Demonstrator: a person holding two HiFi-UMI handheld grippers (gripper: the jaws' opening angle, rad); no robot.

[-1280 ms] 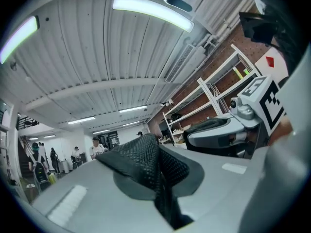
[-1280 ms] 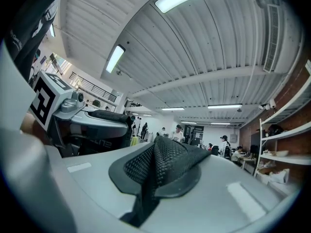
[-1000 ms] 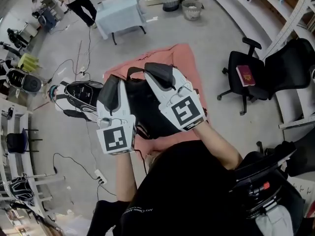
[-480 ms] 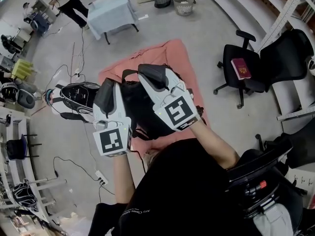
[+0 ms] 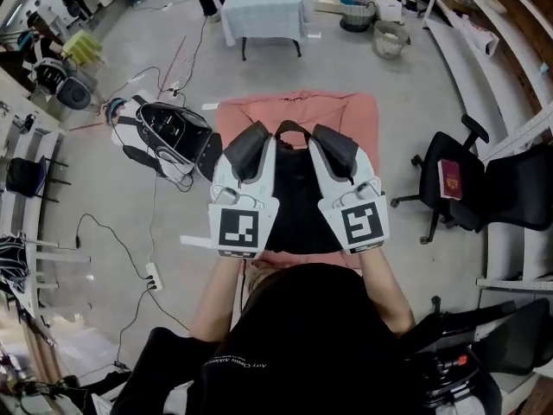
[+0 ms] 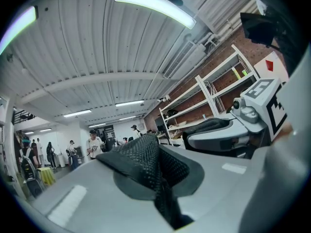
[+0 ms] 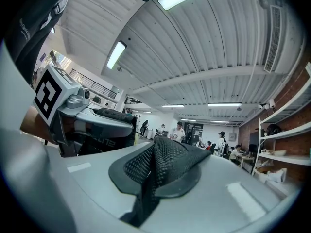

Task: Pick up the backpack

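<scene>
A black backpack [image 5: 294,206] lies on a pink mat [image 5: 359,115] on the floor, its carry loop [image 5: 292,128] toward the far end. In the head view both grippers hover well above it, side by side and pointing level. My left gripper [image 5: 246,141] is over its left edge and my right gripper [image 5: 334,141] over its right edge. In the left gripper view the left gripper [image 6: 156,171] has its black mesh pads pressed together on nothing. The right gripper [image 7: 151,176] looks the same in its own view. Neither touches the backpack.
A second, black-and-white backpack [image 5: 171,130] lies on the floor left of the mat, among cables and a power strip [image 5: 154,276]. An office chair [image 5: 462,188] with a red book stands right. A cloth-covered table [image 5: 263,9] and buckets [image 5: 389,38] are beyond; shelving lines the right.
The head view has swung round, so the mat and backpack now sit centred and square. The two grippers, slanted left before, now stand parallel and level with each other. Both stay shut.
</scene>
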